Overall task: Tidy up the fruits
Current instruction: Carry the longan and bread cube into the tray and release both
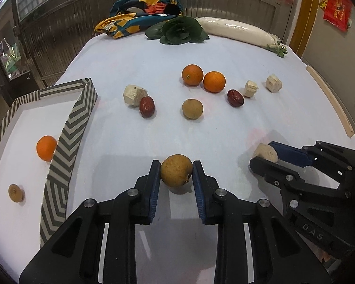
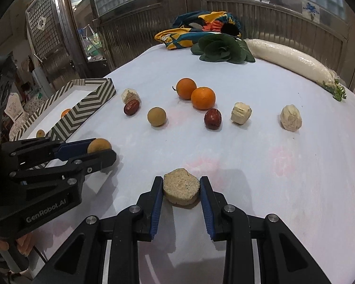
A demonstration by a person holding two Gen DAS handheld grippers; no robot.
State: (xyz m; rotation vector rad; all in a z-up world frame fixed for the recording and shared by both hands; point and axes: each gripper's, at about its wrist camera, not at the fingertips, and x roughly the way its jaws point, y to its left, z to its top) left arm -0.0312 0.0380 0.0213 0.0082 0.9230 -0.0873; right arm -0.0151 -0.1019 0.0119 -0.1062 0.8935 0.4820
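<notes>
Fruits lie scattered across the white-clothed table (image 1: 224, 54), and we see the chevron-striped tray (image 1: 66, 142) sitting to the left of both tools, holding one orange (image 1: 46, 151) and one longan (image 1: 15, 193) already. We judge that leftward line to the tray the relation the coming move turns on: our left gripper (image 1: 176, 174) is the nearer one, just beside the tray's near wall. Two oranges (image 2: 195, 93) touch each other at mid-table, with a second loose longan (image 2: 156, 116) and two red dates (image 2: 211, 118) nearby. Our left gripper pinches a brown longan (image 1: 176, 170) between its blue pads, low over the cloth; whether it is lifted we cannot tell. Our right gripper (image 2: 181, 189), well apart from the tray, clamps a pale cut chunk (image 2: 181, 185), its flat face up.
</notes>
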